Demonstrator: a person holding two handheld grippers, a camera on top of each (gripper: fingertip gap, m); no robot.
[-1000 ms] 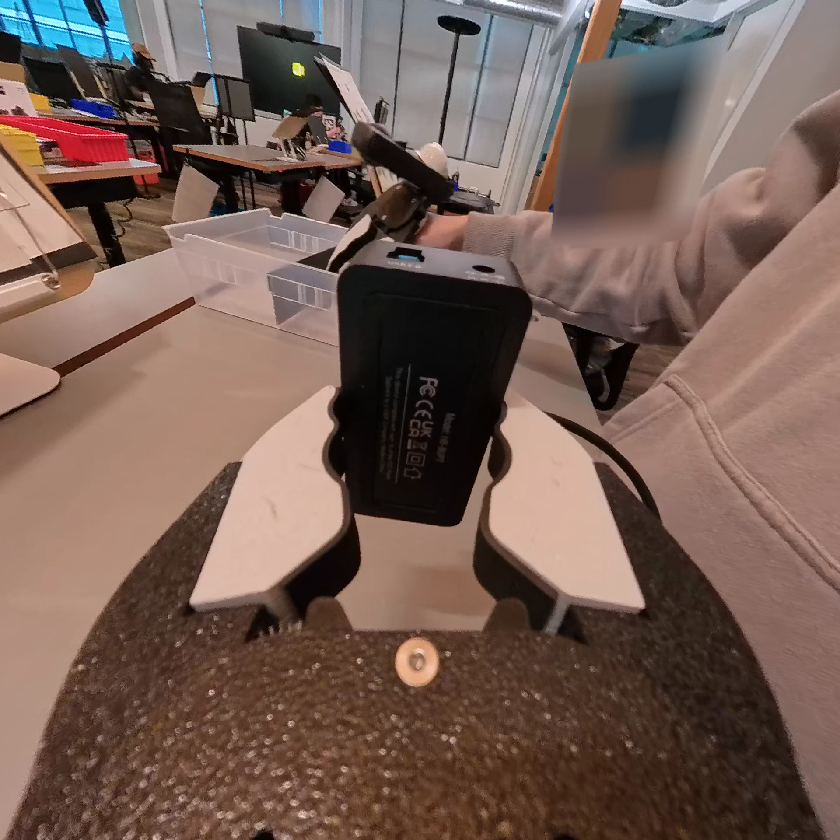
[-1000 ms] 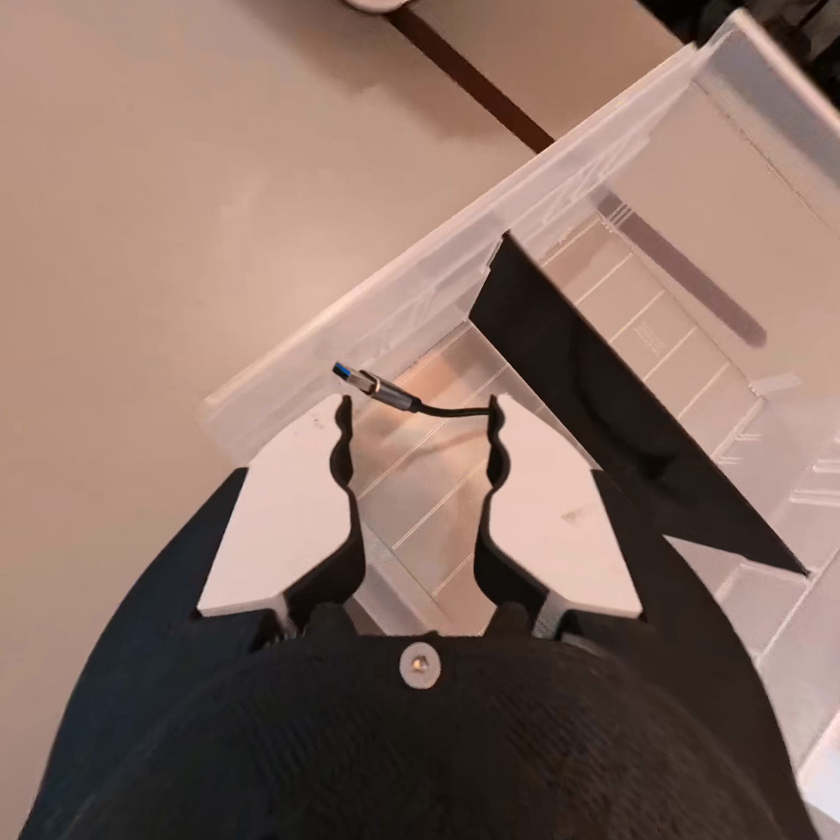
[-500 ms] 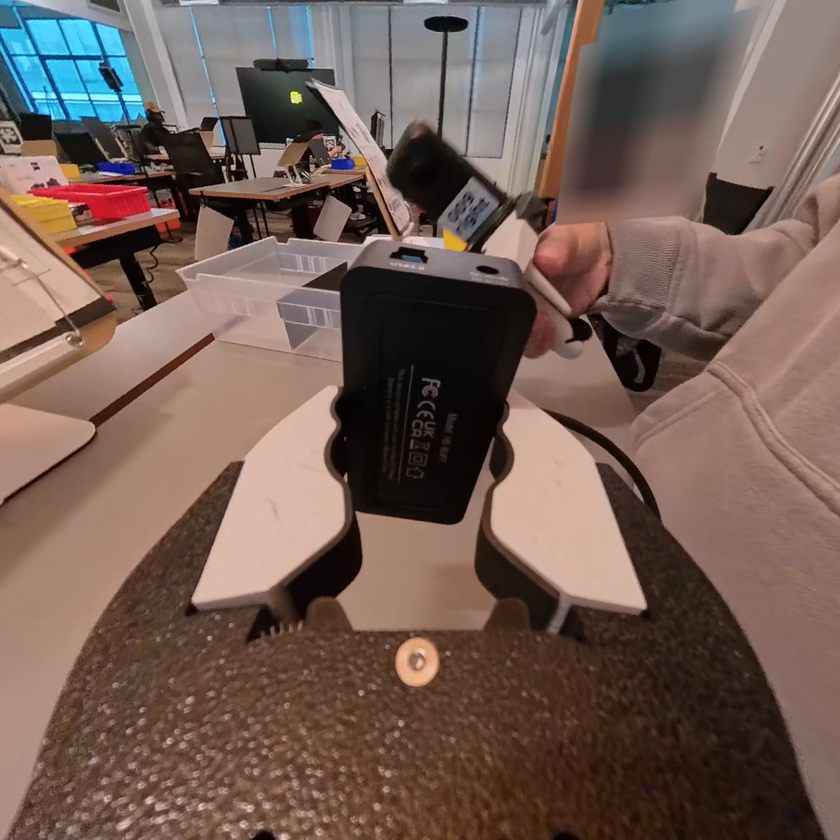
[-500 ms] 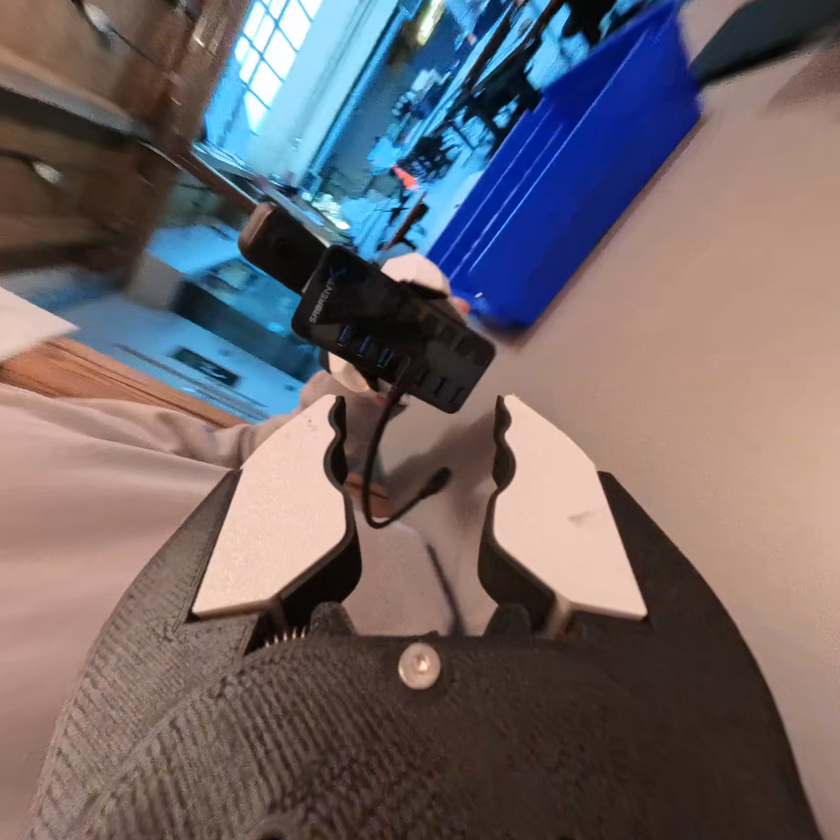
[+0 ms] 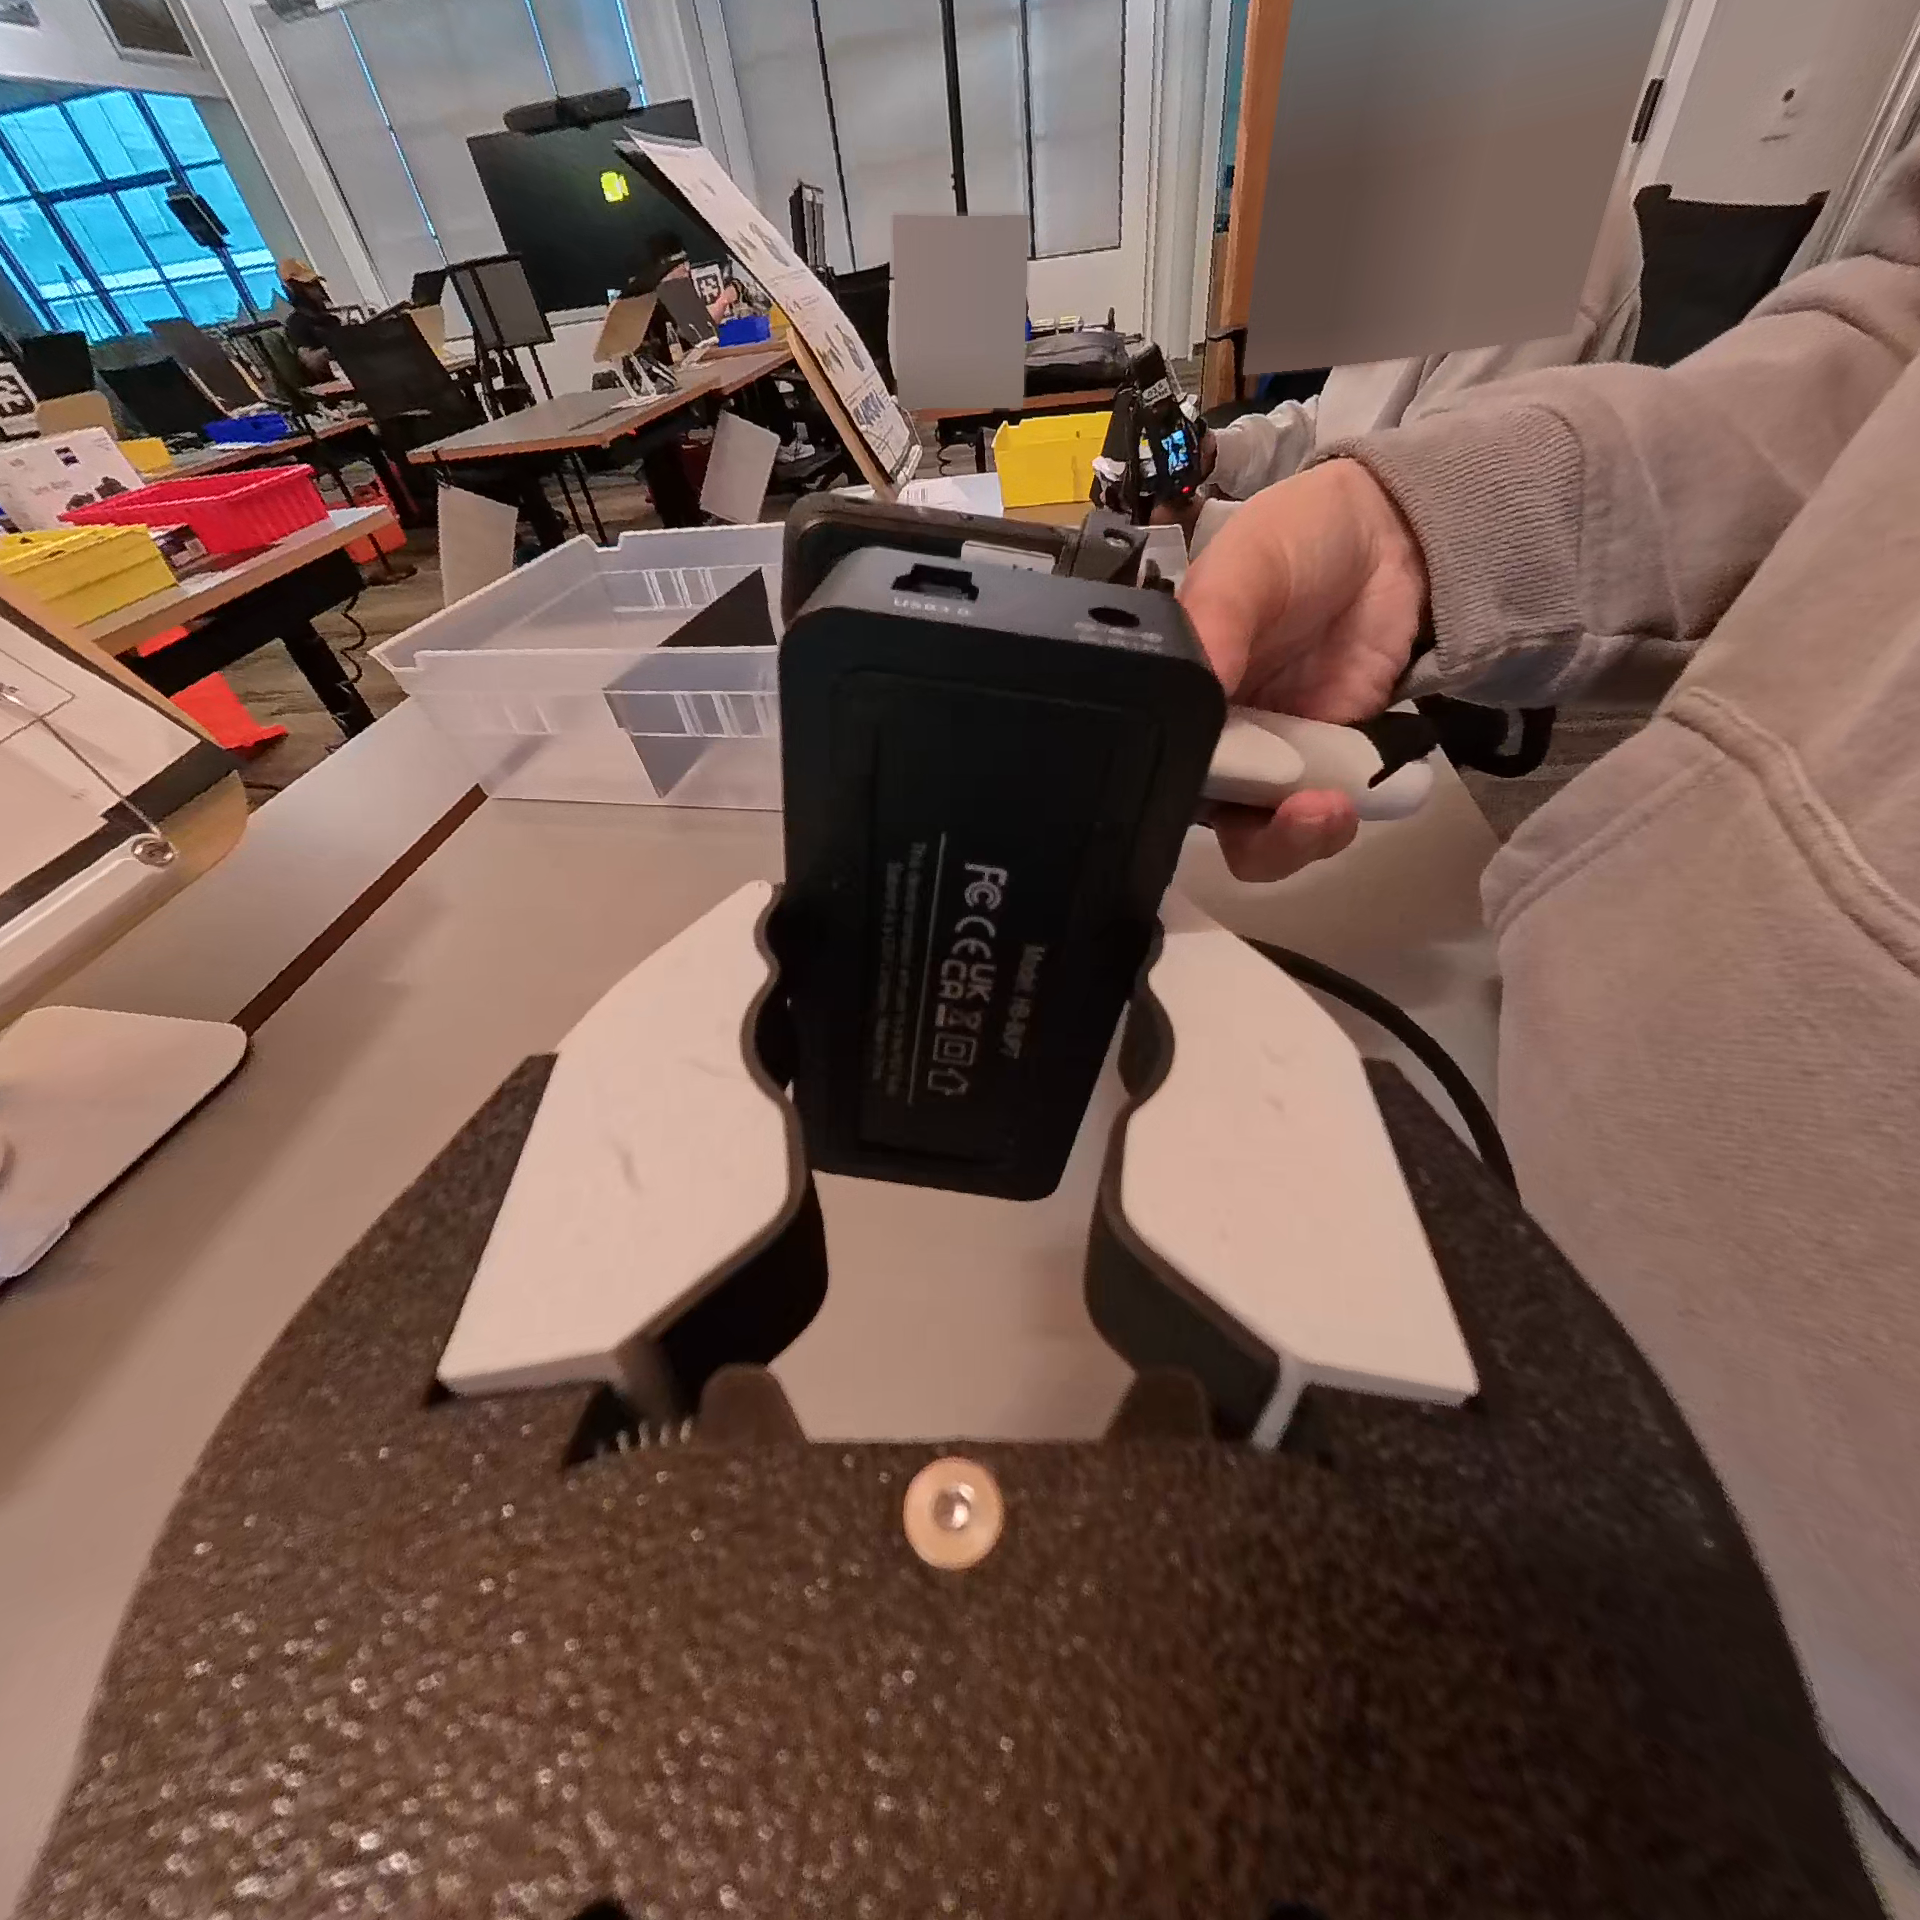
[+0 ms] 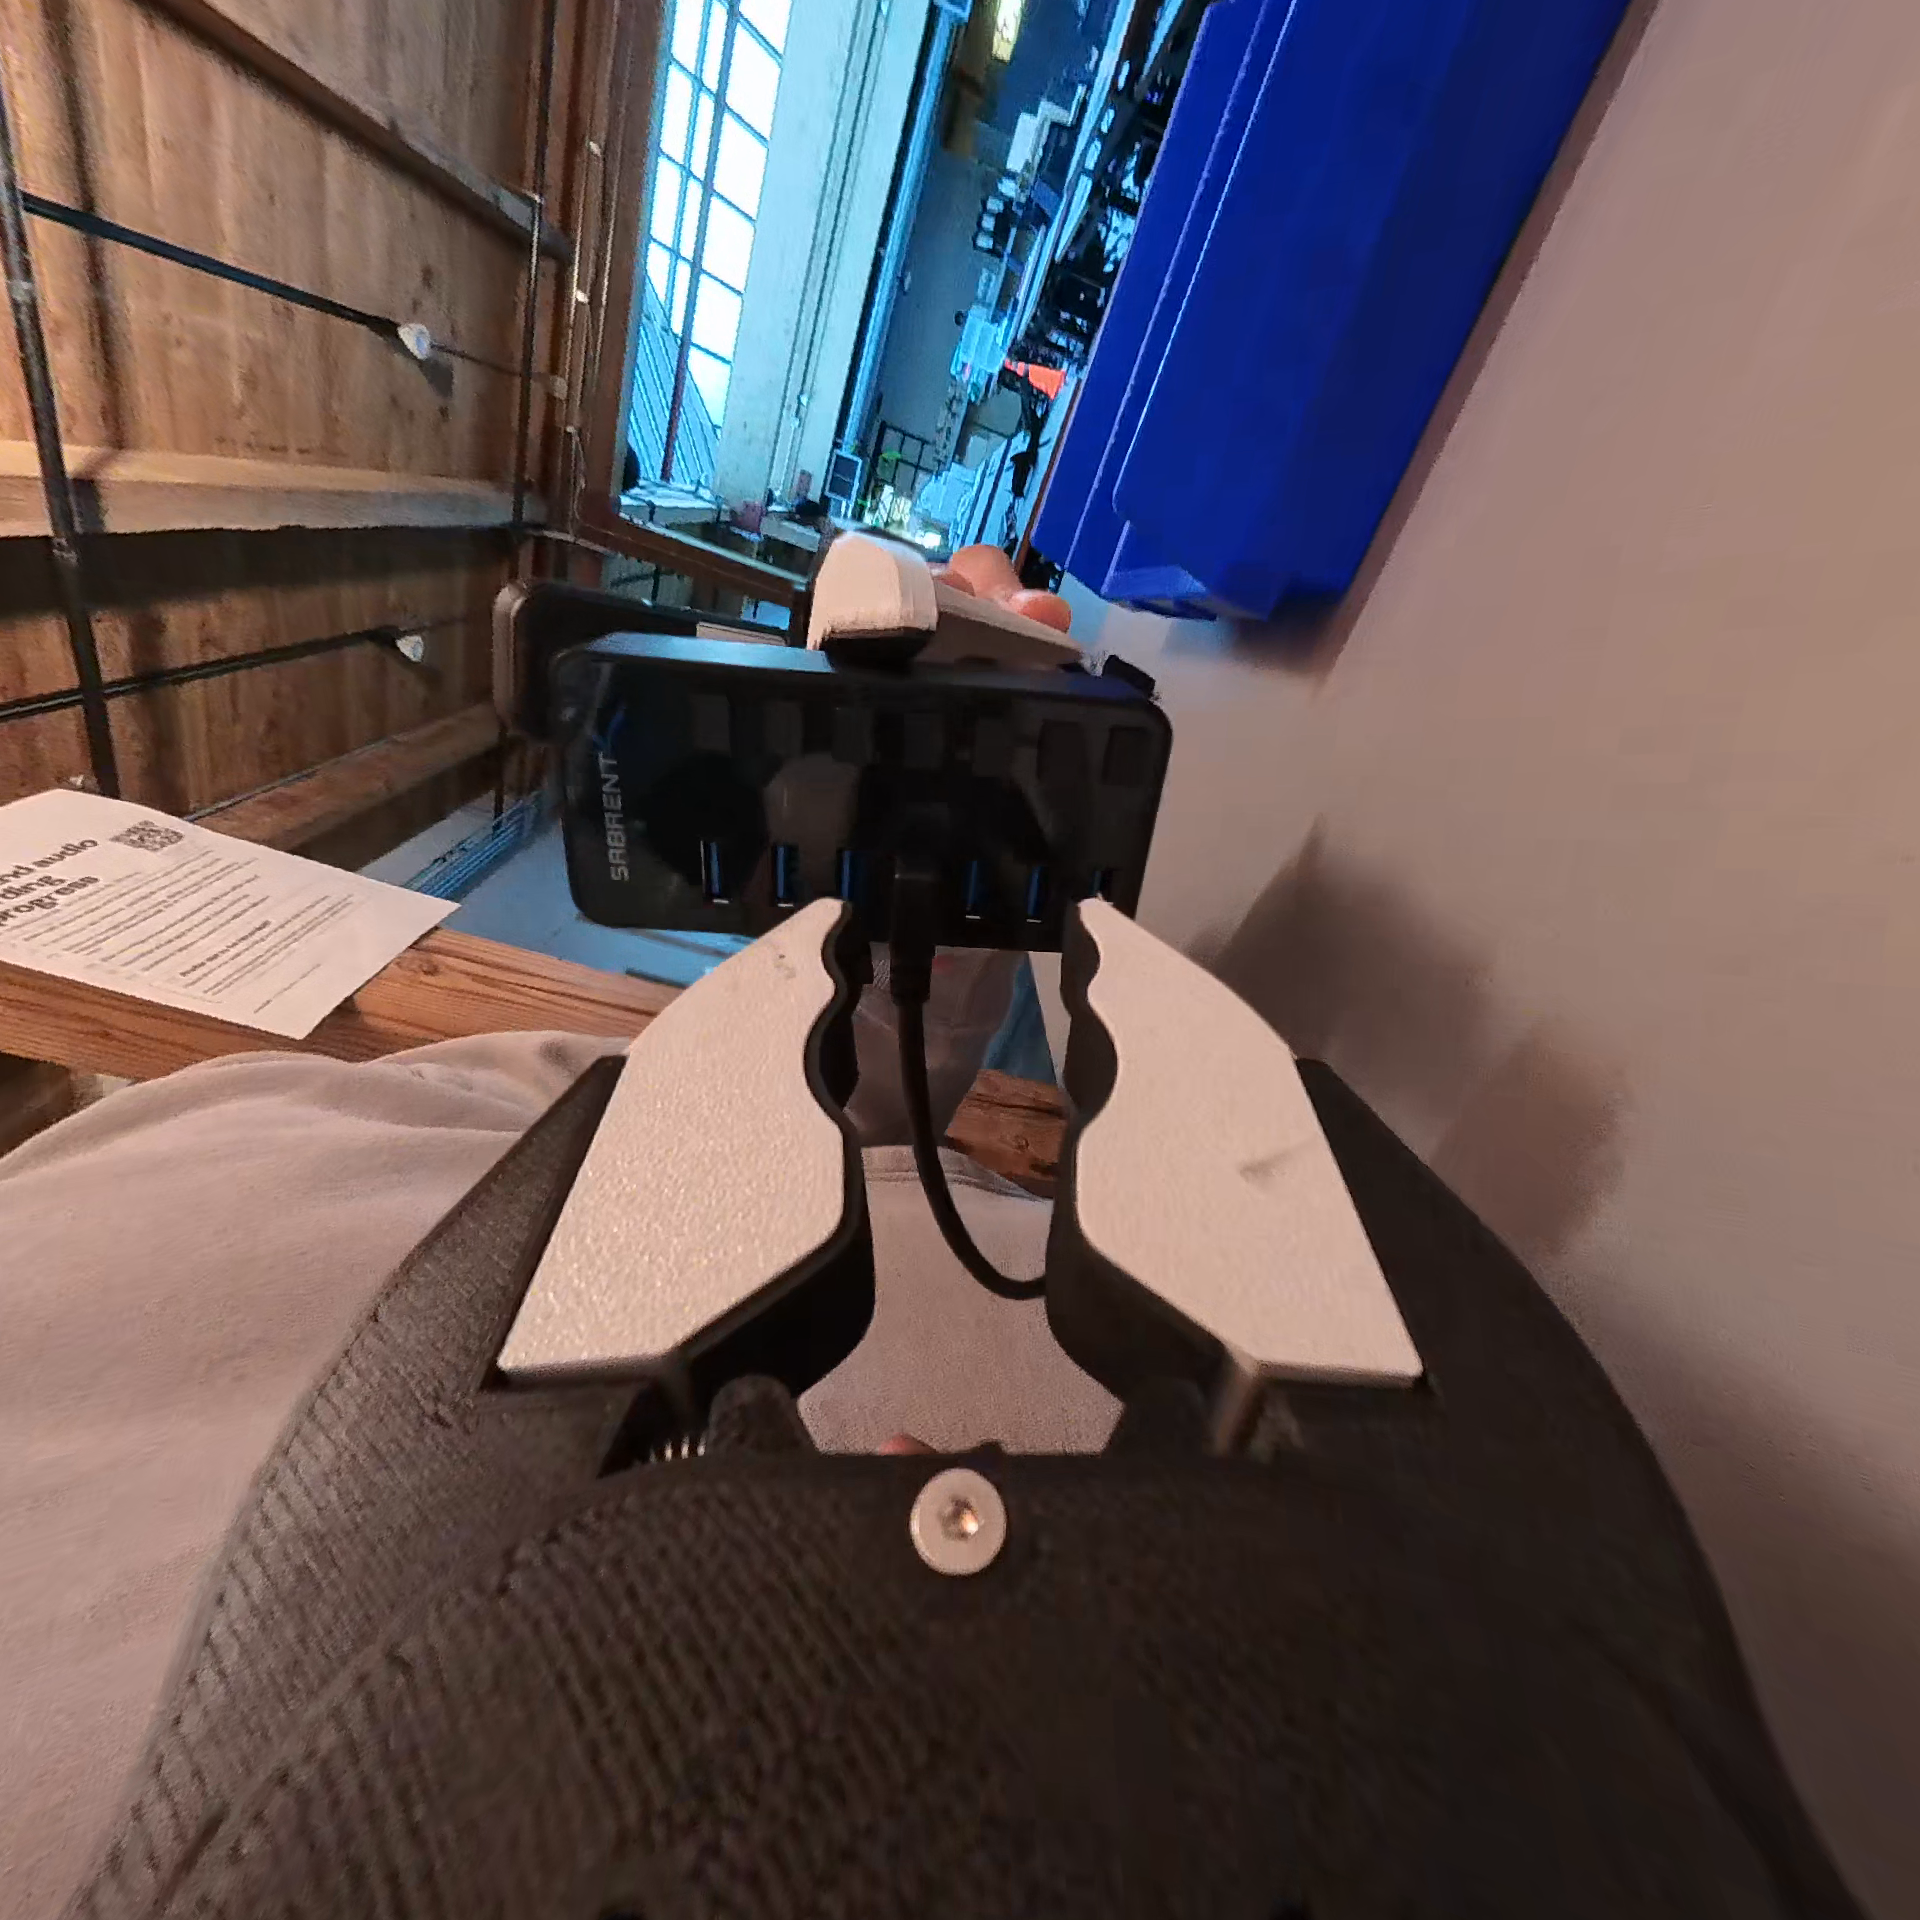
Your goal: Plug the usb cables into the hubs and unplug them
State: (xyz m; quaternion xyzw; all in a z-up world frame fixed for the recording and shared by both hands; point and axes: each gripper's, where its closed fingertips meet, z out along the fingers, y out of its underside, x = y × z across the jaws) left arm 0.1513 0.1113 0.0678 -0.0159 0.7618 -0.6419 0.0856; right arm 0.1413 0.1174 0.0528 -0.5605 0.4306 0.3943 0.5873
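Observation:
My left gripper (image 5: pixel 961 925) is shut on a black USB hub (image 5: pixel 987 883) and holds it upright above the table, with the hub's back towards the camera. In the right wrist view the hub (image 6: pixel 862 790) shows its row of ports. A thin black cable (image 6: pixel 920 1091) is plugged into a middle port and curves off behind my right finger. My right gripper (image 6: pixel 956 920) is open, with its fingertips close to the hub's front, one on each side of the plug and not touching it. In the left wrist view it is mostly hidden behind the hub.
A clear plastic bin (image 5: pixel 582 665) with a black divider stands on the table (image 5: pixel 468 987) behind the hub. A blue bin (image 6: pixel 1299 312) stands farther off. A board on a stand (image 5: pixel 104 790) is at the left. The person's grey sleeve (image 5: pixel 1714 1039) and a thick black cable (image 5: pixel 1434 1049) are on the right.
My right gripper swung up from over the clear bin, where a loose USB cable lay, to the hub's port side, and its jaws narrowed slightly. My left gripper kept hold of the hub.

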